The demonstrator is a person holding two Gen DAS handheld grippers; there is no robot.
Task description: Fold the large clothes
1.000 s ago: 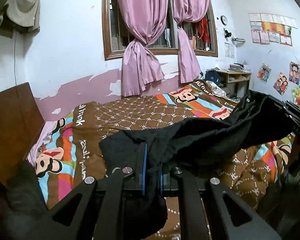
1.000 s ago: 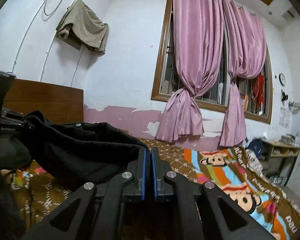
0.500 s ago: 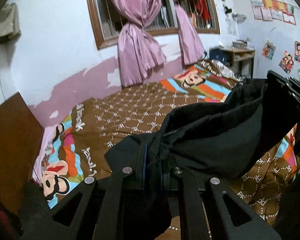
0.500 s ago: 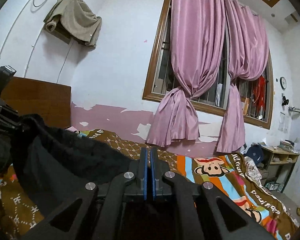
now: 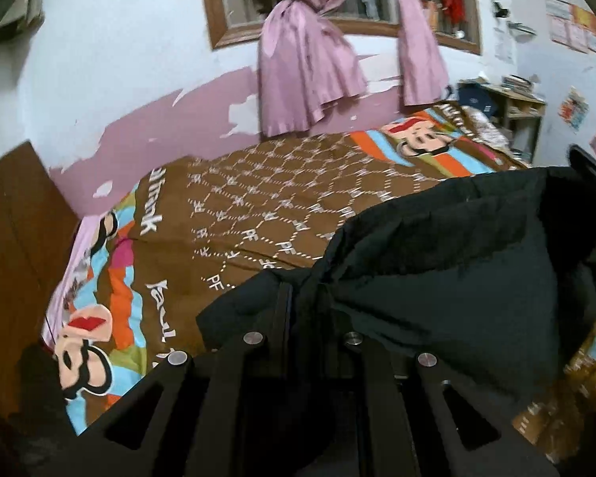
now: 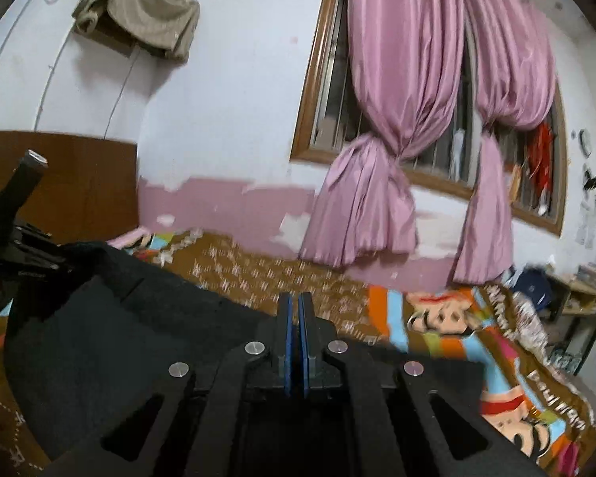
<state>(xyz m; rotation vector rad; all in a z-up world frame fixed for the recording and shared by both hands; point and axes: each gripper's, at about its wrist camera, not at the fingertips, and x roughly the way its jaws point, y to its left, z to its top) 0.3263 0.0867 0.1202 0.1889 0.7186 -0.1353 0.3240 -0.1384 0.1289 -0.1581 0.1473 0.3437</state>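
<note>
We hold the black garment [image 5: 437, 278] stretched above the bed [image 5: 258, 206]. Left gripper [image 5: 298, 310]: jaws clenched on one bunched edge. Right gripper [image 6: 297, 318]: jaws pinched on the other.

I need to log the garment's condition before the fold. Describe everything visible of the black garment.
The black garment is a large, plain, matte, thick and soft-looking piece, with no print visible. It hangs stretched between the left gripper and the right gripper, whose jaws are closed on its edge. It is raised over the brown patterned bedspread, sagging in loose folds between the two holds. Which part of it is which cannot be told.
</note>
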